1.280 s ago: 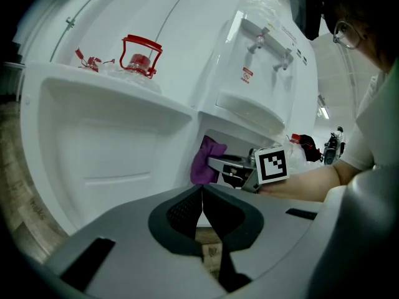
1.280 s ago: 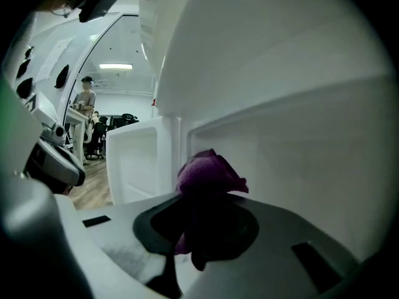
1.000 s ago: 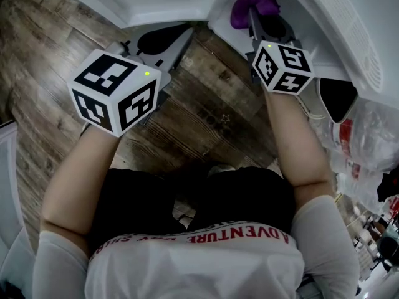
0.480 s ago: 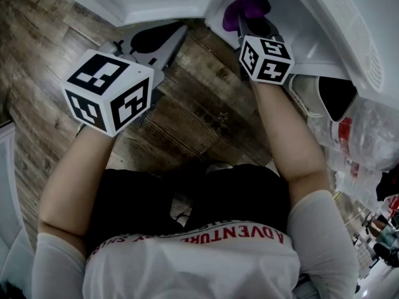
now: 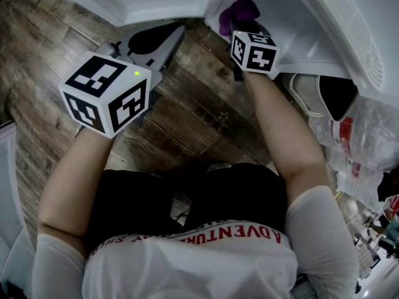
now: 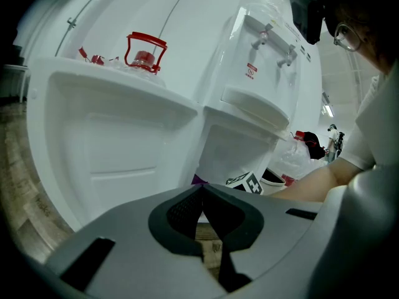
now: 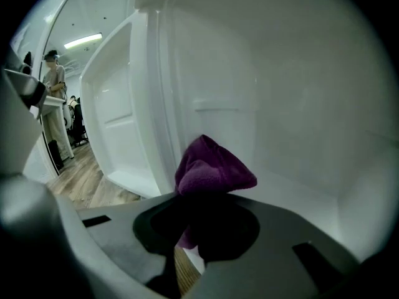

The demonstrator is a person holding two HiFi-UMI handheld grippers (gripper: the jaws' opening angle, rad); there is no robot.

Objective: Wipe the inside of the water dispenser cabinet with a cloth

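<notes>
On the white shirt [image 5: 187, 254], the word "ADVENTURE" is printed in red capitals and is seen upside down in the head view. A small red label [image 6: 251, 71] is fixed to the front of the dispenser [image 6: 265, 61] below its two taps, but its print is too small to be read. Black-and-white square markers are carried on each gripper's cube.

The purple cloth [image 7: 211, 169], soft and fleecy, is bunched to a blunt point and is pinched by the right gripper [image 7: 201, 197], whose jaws are clamped on its lower folds. It is held in the mouth of the cabinet [image 7: 293, 104], close to the left wall, above the smooth white plastic floor of the compartment; whether the wall is touched cannot be told.

The left gripper [image 6: 201, 190] is kept outside the cabinet, over the wood-grain floor [image 5: 199, 104]. Its dark ribbed pads are brought together at the tips and nothing is held between them.

The door [image 6: 118, 148] is swung open, and its moulded white inner face with a recessed panel is shown. A clear jug [image 6: 144, 53] with a red handle is seen above its top edge.
</notes>
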